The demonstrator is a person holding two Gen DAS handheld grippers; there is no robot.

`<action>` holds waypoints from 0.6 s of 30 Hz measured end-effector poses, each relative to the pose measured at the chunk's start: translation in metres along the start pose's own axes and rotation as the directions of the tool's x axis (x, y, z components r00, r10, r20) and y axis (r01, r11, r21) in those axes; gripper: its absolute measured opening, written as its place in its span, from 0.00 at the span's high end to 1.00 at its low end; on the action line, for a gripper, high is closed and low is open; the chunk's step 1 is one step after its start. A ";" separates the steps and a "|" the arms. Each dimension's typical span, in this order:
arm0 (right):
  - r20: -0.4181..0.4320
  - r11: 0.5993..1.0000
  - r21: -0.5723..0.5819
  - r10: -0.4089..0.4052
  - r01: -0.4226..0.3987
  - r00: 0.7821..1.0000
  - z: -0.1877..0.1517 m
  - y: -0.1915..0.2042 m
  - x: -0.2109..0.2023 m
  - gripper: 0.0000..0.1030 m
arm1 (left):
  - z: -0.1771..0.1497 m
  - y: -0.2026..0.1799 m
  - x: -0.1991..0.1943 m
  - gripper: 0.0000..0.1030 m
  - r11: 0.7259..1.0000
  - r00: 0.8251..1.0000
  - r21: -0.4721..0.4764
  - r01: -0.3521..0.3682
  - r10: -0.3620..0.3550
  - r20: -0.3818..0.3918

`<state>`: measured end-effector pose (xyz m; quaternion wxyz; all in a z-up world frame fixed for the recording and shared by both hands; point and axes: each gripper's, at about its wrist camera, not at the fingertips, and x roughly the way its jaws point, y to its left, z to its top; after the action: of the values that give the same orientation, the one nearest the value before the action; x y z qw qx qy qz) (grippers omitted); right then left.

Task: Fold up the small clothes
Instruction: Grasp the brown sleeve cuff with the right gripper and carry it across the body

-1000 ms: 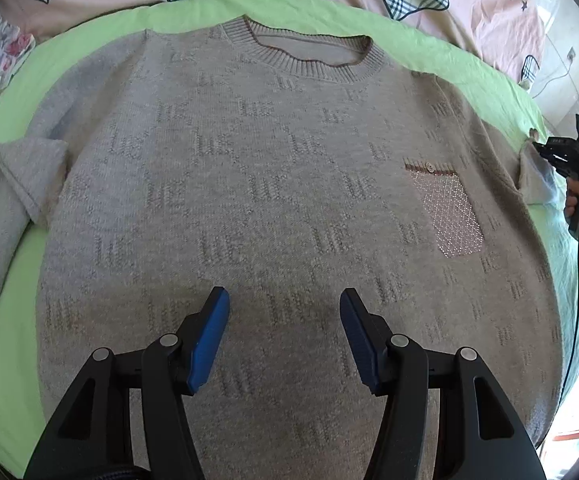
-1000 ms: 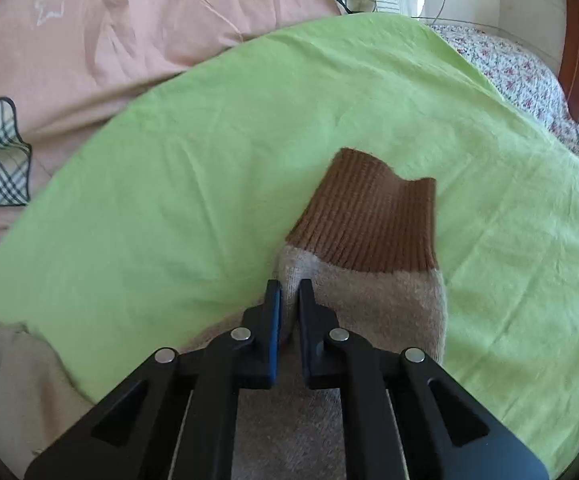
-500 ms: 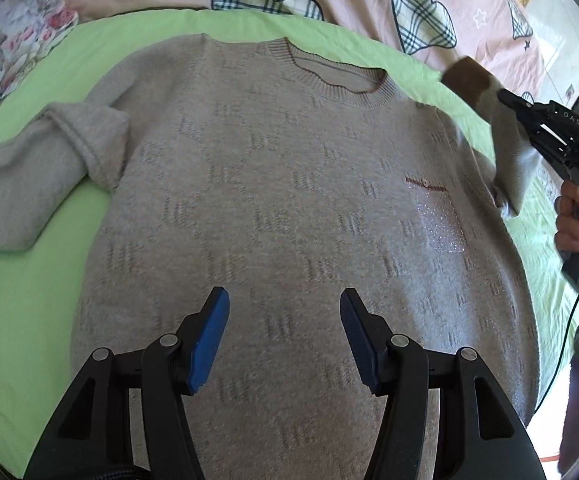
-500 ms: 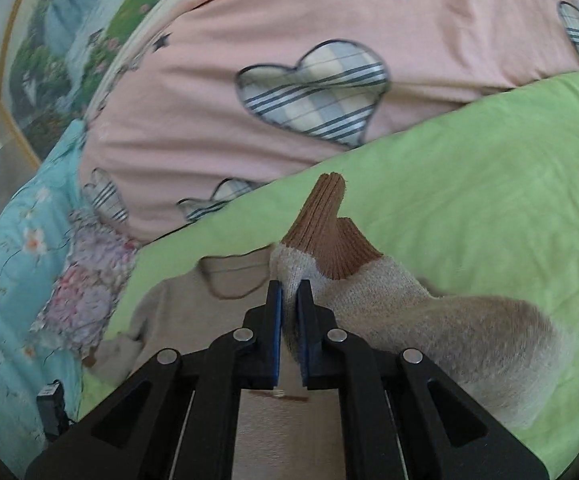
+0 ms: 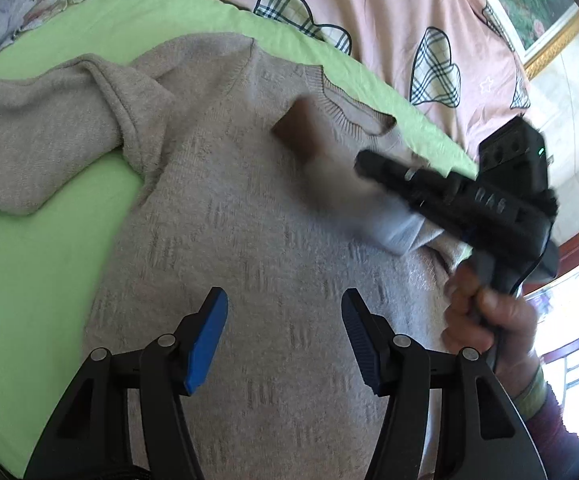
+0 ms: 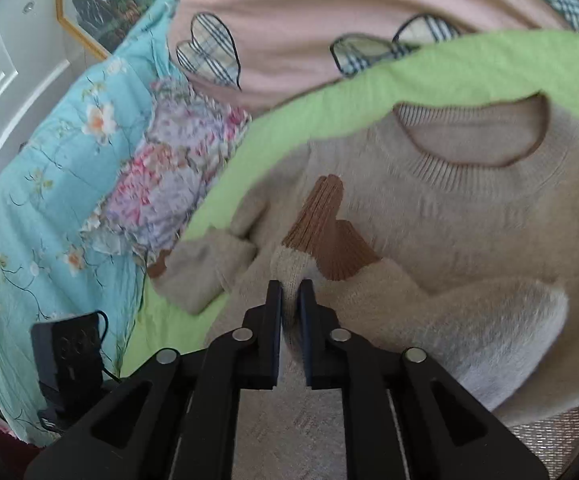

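The right tool [image 6: 289, 296] pinches the sleeve [image 6: 429, 304] of the sweater [image 5: 249, 240], just behind its brown cuff [image 6: 329, 232]. The left tool [image 5: 285, 328] is wide open above the sweater, which lies flat on the green sheet [image 5: 29, 280] below it.

One beige sweater [image 5: 273, 240], two grippers, one green sheet [image 5: 29, 280], one pink heart-print quilt [image 5: 389, 12].
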<state>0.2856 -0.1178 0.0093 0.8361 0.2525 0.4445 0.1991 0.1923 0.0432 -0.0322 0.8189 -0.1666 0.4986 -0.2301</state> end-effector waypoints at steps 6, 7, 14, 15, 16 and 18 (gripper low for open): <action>0.054 0.999 -0.021 -0.041 0.042 0.998 -0.011 0.005 -0.030 0.48 | 0.035 0.000 0.025 0.31 0.998 0.998 -0.014 0.056 -0.056 -0.007; 0.081 0.998 -0.019 -0.051 0.053 0.995 -0.014 0.005 -0.044 0.48 | 0.042 -0.002 0.034 0.31 0.999 0.999 -0.017 0.050 -0.051 -0.014; 0.189 0.990 0.085 -0.130 0.116 0.973 -0.044 -0.010 -0.112 0.47 | 0.092 -0.006 0.098 0.37 0.991 0.992 -0.075 0.110 -0.115 -0.055; 0.200 0.986 0.106 -0.145 0.125 0.969 -0.048 -0.011 -0.117 0.46 | 0.097 -0.008 0.102 0.61 0.992 0.993 -0.063 0.109 -0.112 -0.040; 0.211 0.983 0.129 -0.155 0.130 0.965 -0.054 -0.015 -0.124 0.46 | 0.099 -0.011 0.106 0.82 0.993 0.993 -0.048 0.107 -0.109 -0.036; 0.223 0.975 0.170 -0.178 0.142 0.958 -0.064 -0.025 -0.136 0.45 | 0.100 -0.015 0.104 0.92 0.994 0.994 -0.041 0.100 -0.101 -0.036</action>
<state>0.1631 -0.1976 0.0515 0.8748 0.3006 0.3745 0.0646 0.3199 -0.0212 -0.0567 0.7933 -0.2031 0.5094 -0.2644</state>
